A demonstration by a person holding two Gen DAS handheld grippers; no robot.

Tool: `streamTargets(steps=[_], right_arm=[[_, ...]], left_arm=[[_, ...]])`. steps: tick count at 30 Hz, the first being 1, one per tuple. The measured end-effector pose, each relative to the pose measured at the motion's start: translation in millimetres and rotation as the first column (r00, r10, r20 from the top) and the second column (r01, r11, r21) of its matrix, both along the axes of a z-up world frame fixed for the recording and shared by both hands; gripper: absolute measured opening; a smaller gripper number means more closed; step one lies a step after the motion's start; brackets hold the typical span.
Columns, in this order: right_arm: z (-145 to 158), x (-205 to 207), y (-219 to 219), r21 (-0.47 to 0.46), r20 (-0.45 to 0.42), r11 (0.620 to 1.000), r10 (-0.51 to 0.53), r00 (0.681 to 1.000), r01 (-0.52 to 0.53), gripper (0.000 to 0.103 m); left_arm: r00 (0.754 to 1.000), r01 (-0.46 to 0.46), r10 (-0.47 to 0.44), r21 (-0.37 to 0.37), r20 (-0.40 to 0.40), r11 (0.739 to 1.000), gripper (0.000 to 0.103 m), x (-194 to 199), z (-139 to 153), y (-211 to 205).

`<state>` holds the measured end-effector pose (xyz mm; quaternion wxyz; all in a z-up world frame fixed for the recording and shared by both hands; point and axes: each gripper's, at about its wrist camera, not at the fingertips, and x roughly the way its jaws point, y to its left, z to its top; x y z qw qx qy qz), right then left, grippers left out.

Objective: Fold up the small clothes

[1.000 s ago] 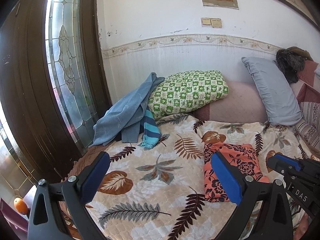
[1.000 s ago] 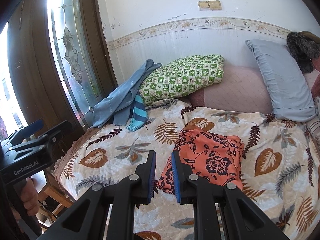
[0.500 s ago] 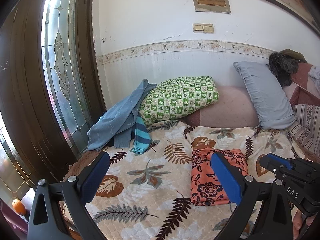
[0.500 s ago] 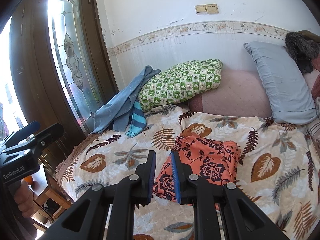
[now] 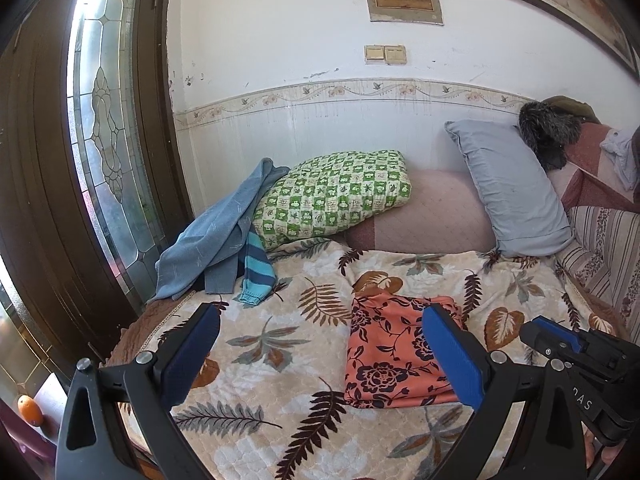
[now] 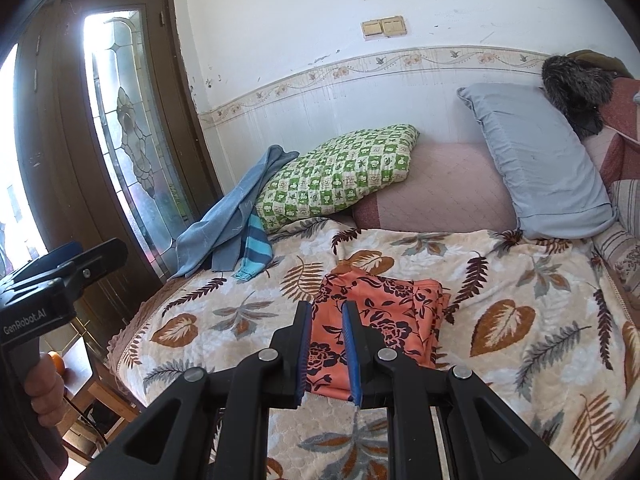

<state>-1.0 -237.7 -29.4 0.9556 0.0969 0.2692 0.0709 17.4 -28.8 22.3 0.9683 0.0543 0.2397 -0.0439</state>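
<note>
A folded orange garment with dark flowers [image 5: 390, 354] lies flat on the leaf-print bedspread [image 5: 280, 344]; it also shows in the right wrist view [image 6: 380, 312]. My left gripper [image 5: 320, 344] is wide open and empty, held above the bed's near edge, its right finger over the garment. My right gripper [image 6: 326, 336] has its jaws nearly closed with a narrow gap, holds nothing, and hovers before the garment's near edge. A pile of blue clothes with a striped sleeve [image 5: 224, 248] lies at the bed's far left; it also shows in the right wrist view [image 6: 236, 228].
A green checked pillow [image 5: 336, 196] and a grey pillow [image 5: 508, 188] lean on the back wall. A pink cushion [image 5: 424, 220] sits between them. A dark wooden door with leaded glass [image 5: 100, 152] stands left. Striped bedding [image 5: 600, 240] is at right.
Both grippers have drawn back and up from the bed, so the garment looks smaller and farther. The right gripper's jaws have opened very slightly. The garment has not moved.
</note>
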Motion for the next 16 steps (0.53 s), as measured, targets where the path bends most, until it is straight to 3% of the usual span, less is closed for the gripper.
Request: streamTargets(steps=[16], right_arm=[[-15, 19, 34, -0.033, -0.049, 0.998, 0.048, 0.998, -0.05, 0.018]], left_arm=[[1.0, 0.028, -0.028, -0.034, 0.001, 0.999, 0.101, 18, -16, 16]])
